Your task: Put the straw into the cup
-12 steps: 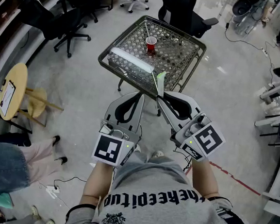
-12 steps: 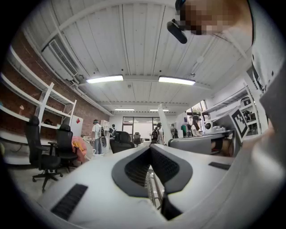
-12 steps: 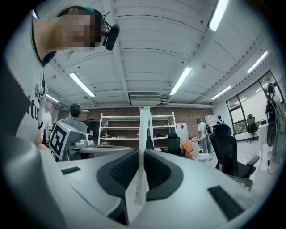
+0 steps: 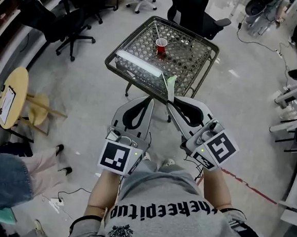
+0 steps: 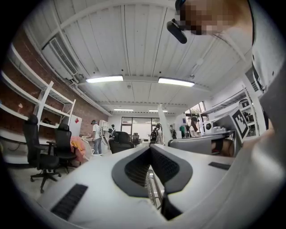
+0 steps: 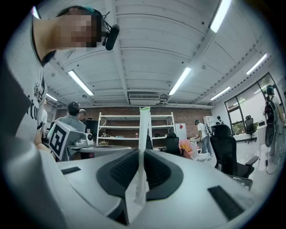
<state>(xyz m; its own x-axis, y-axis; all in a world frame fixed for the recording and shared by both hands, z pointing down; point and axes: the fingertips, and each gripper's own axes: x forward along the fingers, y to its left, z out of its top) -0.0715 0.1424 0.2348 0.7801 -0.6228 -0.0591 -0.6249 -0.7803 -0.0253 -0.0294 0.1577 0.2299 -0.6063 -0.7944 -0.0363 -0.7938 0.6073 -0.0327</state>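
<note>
Straw (image 6: 144,134): white paper sleeve, green end on top. It is pinched crosswise in the right gripper (image 6: 142,153), whose fingers (image 6: 118,172) are closed narrow on its lower part. Most of its length stands free above the pinch and only a short tail hangs below. In the head view the straw sits over the near edge of the wire-mesh desk (image 4: 190,59).

Red cup (image 4: 161,46): upright on the far half of the desk, mouth open, well apart from the straw. A long white strip (image 4: 138,63) lies on the near left of the mesh, and I cannot tell what it is.

Left gripper (image 5: 150,147): just left of the right one, finger tips together, nothing between them.

Step in hand, as I judge it, is the carry to the cup; insertion is not yet begun.

How to do it well:
- Hold the pinch firm. The sleeve looks thin and slick, so the straw could pivot or slide between the pads.
- Reach far over the desk and pass right of the white strip.
- Only the short tail is below the fingers, so the wrist probably has to roll to bring the long end down to the mouth.
- Stop above the cup, line the lower end over the middle of the mouth, then descend straight — a rim strike may tip so light a cup.
- Open the left fingers and steady the cup wall if it looks unstable.
- Release only once the end is well inside.
</note>
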